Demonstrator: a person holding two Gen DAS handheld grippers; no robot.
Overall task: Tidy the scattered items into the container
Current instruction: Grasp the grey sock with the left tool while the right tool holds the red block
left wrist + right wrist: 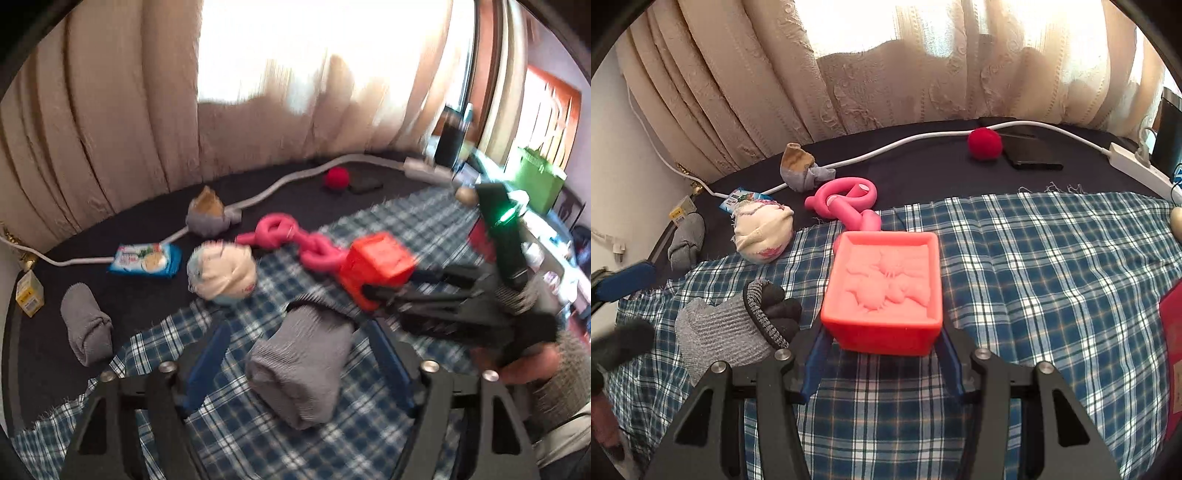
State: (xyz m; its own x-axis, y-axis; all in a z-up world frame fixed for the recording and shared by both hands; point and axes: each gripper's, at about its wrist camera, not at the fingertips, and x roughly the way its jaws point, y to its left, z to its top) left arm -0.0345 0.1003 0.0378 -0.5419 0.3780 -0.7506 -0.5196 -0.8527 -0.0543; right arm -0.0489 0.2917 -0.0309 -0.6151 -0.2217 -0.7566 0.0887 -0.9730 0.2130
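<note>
1. No text is legible in either view.
2. Blue-and-white snack packet (146, 260), far left of the left claw: printed wording and a picture, too blurred to read.
3. Small yellow carton (28, 294), further left at the table edge: dark marks on its label, unreadable.

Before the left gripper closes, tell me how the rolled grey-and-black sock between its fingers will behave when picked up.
The rolled grey-and-black knit sock looks soft, so it will probably squash between the left gripper fingers rather than resist. Its black cuff end is loose and may flop or unroll. Ribbed fabric on the blue checked cloth should grip, not slip; it seems light.
</note>
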